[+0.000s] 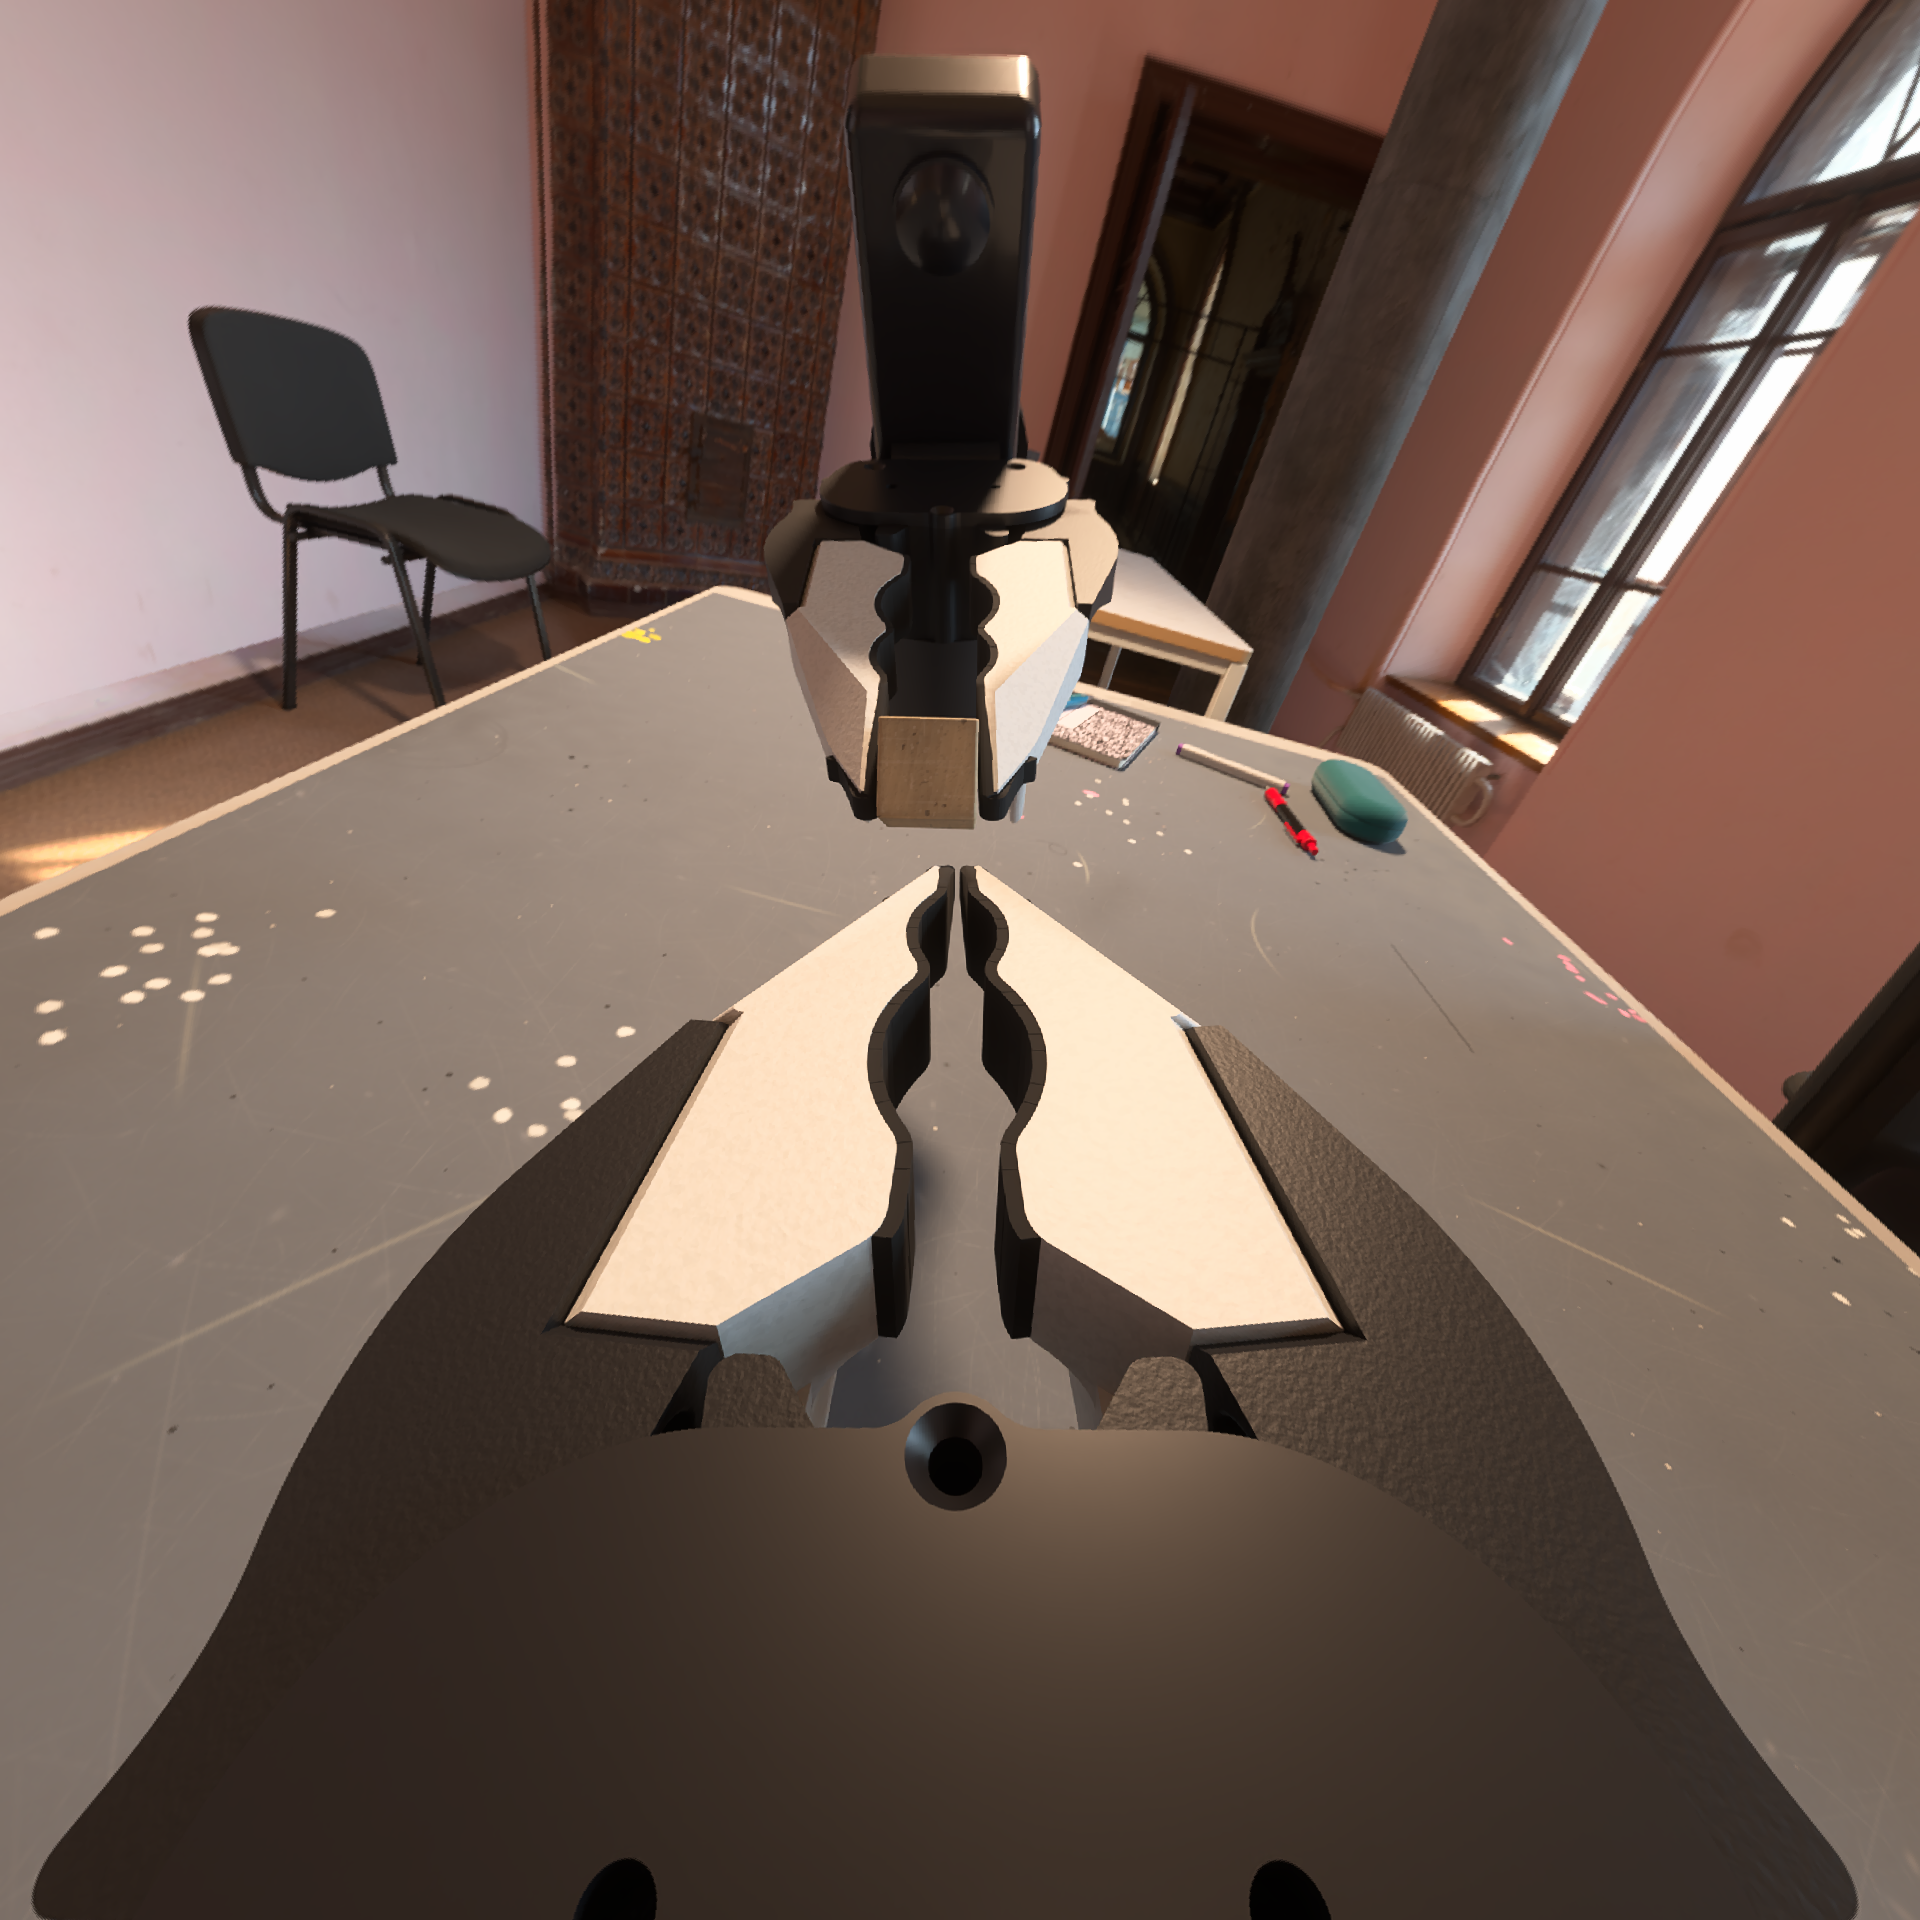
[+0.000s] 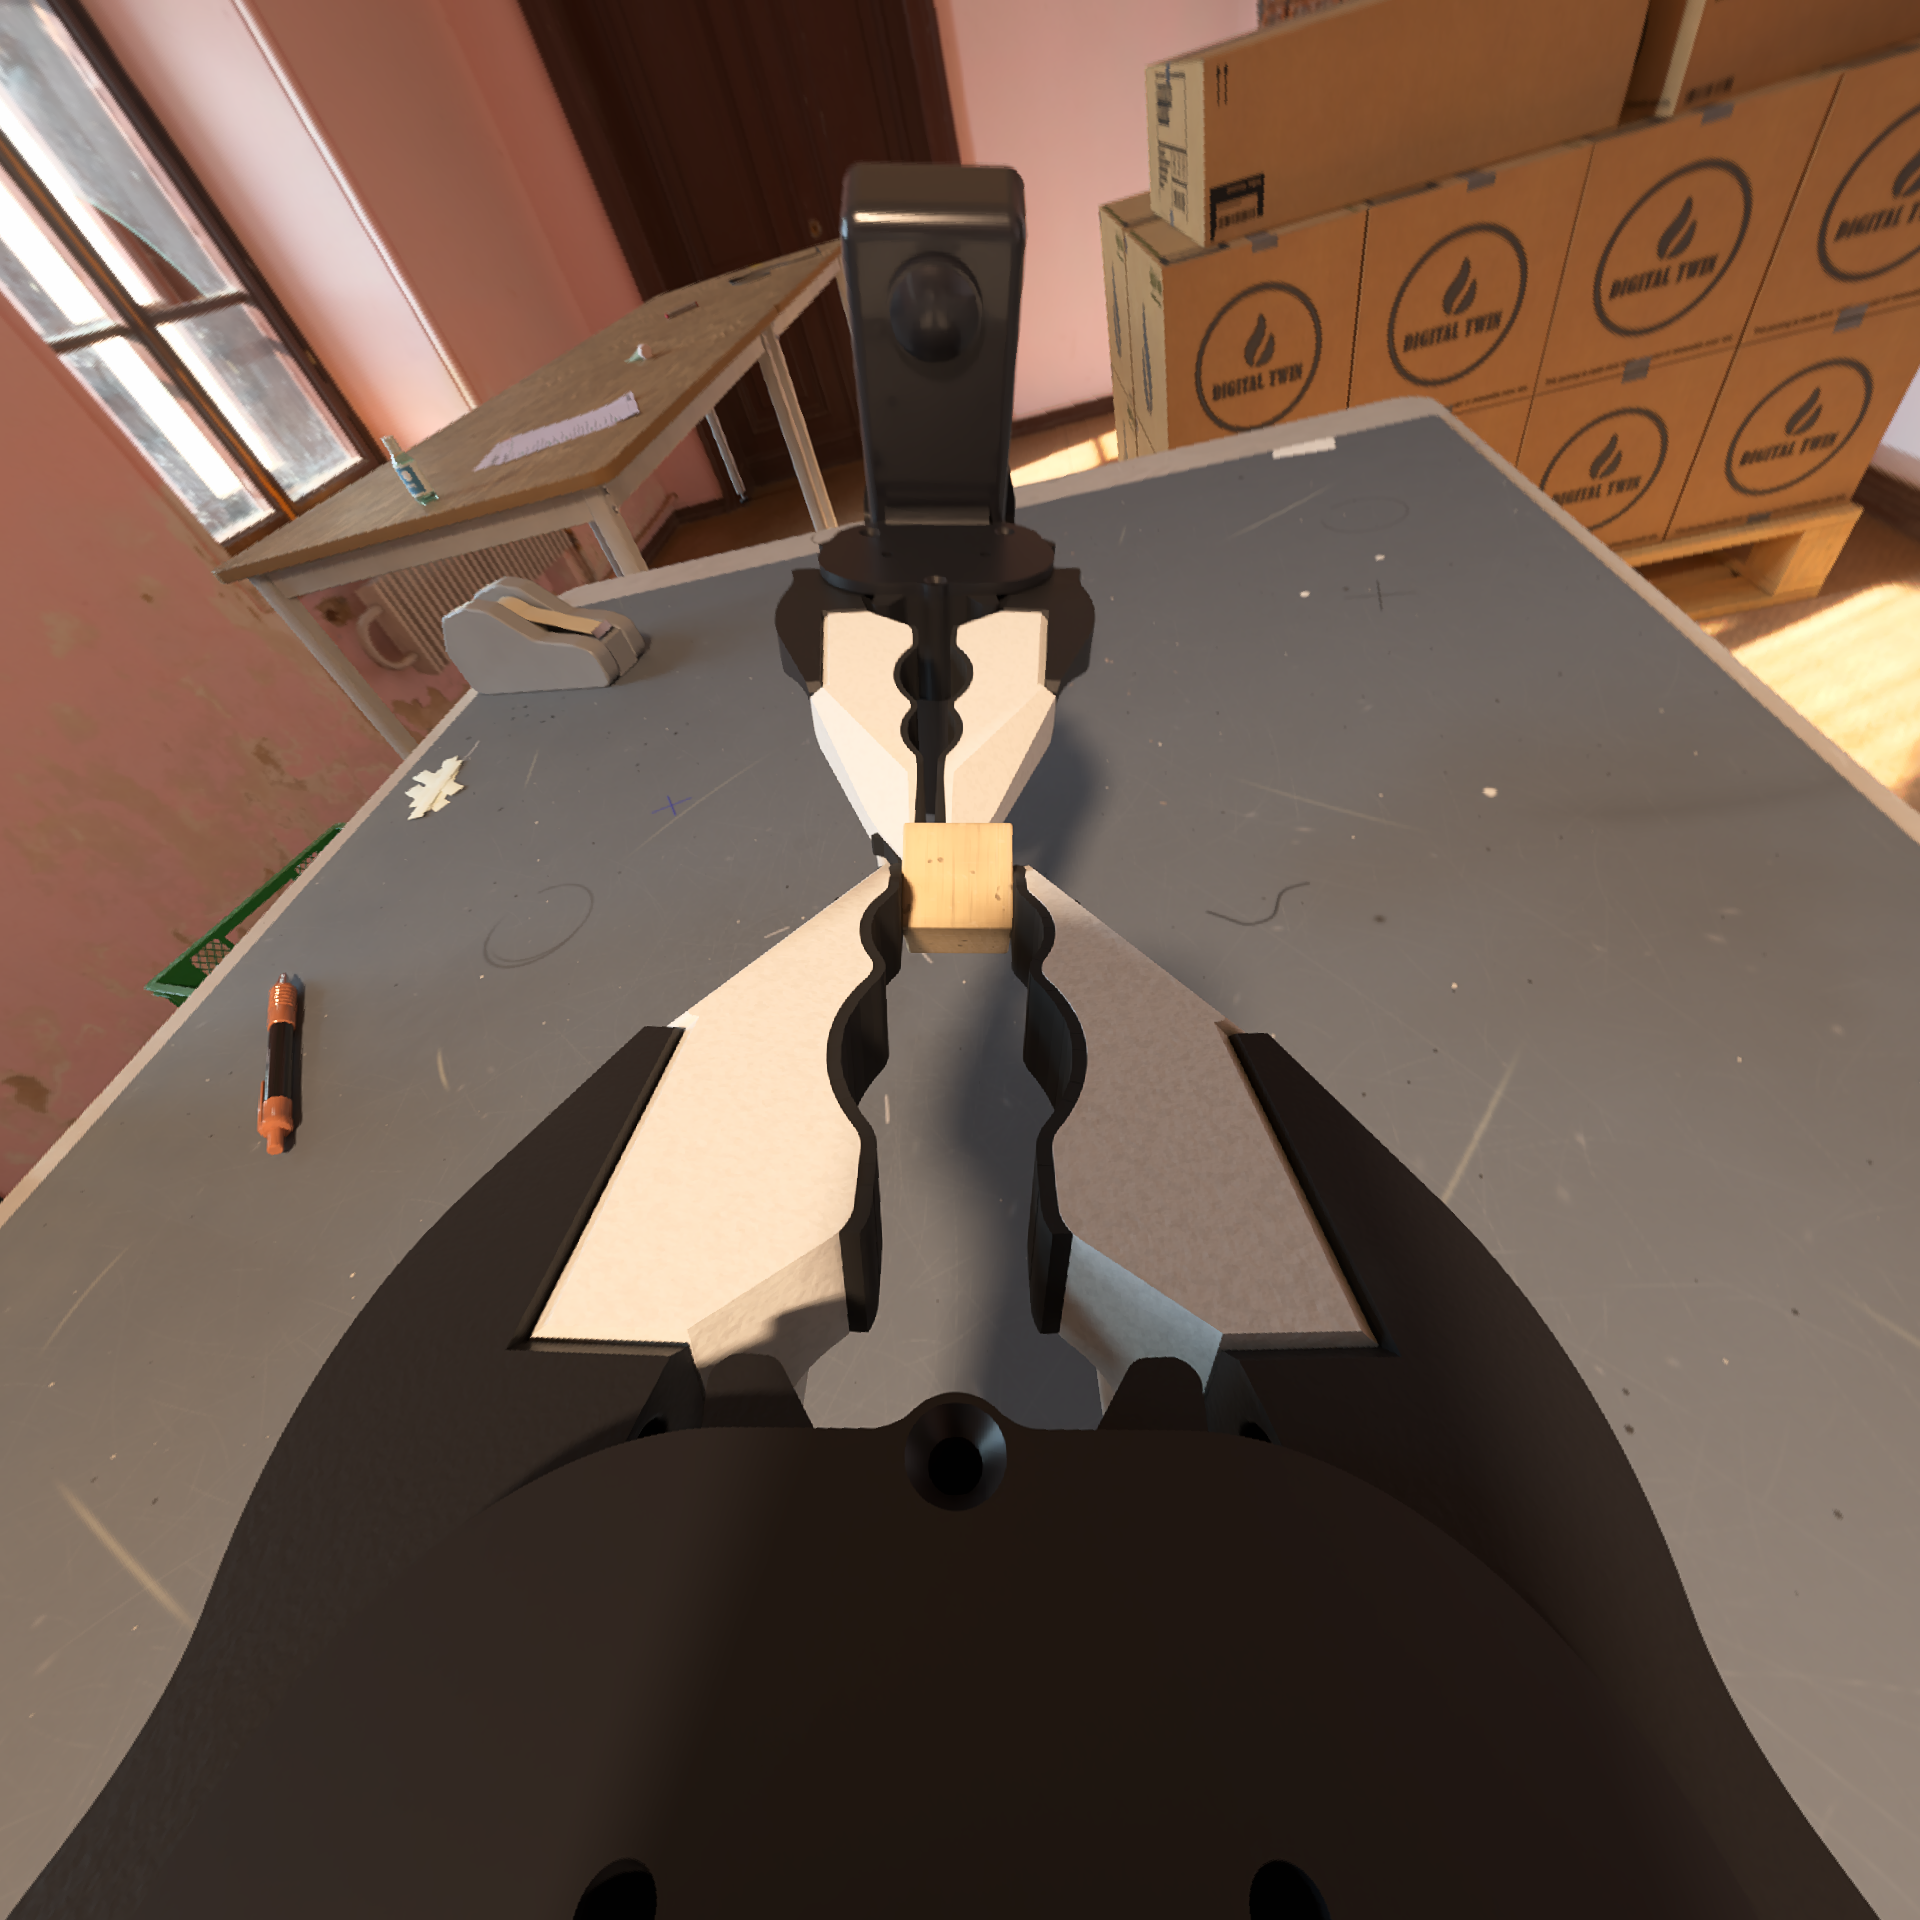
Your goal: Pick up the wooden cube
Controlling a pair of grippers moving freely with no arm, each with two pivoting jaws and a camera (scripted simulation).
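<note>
The left gripper [image 1: 956, 871], white-padded with wavy black inner edges, was seen pinched closed on nothing, while just beyond it the pale, square-edged wooden cube [image 2: 957, 886] was clamped at the right gripper [image 2: 957, 894] tips, raised off the scratched grey table [image 2: 1455, 935], with bare tabletop all round.

A scuffed grey table [image 2: 1455, 935] carries an orange pen [image 2: 278, 1060] near one edge, a tape dispenser [image 2: 540, 644] at a corner, and a paper leaf [image 2: 436, 792].
</note>
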